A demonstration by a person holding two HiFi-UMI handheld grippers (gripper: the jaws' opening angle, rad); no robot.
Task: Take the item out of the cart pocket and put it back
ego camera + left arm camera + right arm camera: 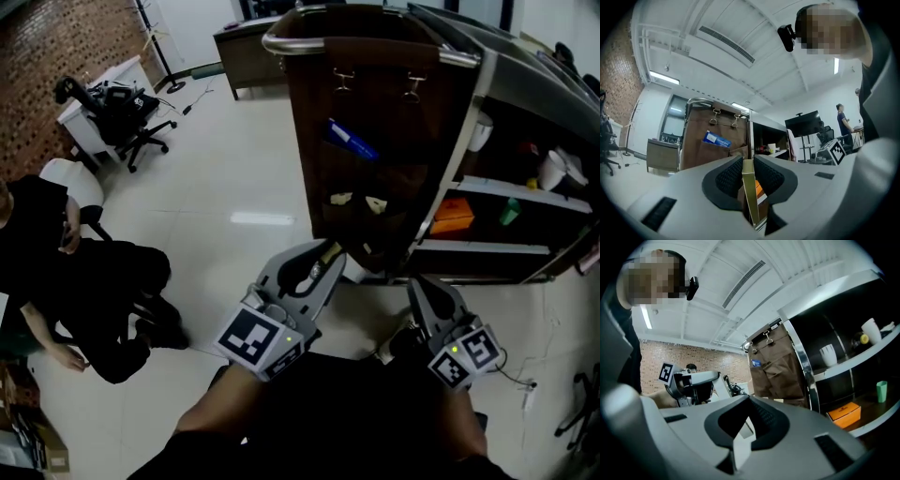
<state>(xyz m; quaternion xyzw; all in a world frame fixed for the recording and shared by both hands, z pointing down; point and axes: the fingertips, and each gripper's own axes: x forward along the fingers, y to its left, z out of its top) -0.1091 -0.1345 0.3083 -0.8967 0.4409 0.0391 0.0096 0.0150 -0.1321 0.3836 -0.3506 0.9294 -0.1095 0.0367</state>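
Observation:
A brown pocket organizer (394,122) hangs on the end of the cart (511,189), with a blue packet (352,141) sticking out of an upper pocket. My left gripper (327,259) is low in front of the organizer's bottom pockets, shut on a flat gold box (329,249). In the left gripper view the gold box (750,190) stands on edge between the pads of the left gripper (749,165), with the organizer (701,150) beyond. My right gripper (424,283) hovers by the cart's lower corner. Seen in its own view, the right gripper (750,399) has its tips together with nothing held.
Cart shelves hold an orange box (453,216), a green cup (509,212) and white cups (828,355). A person in black (84,281) sits on the floor at the left. An office chair (131,112) and a desk stand further back.

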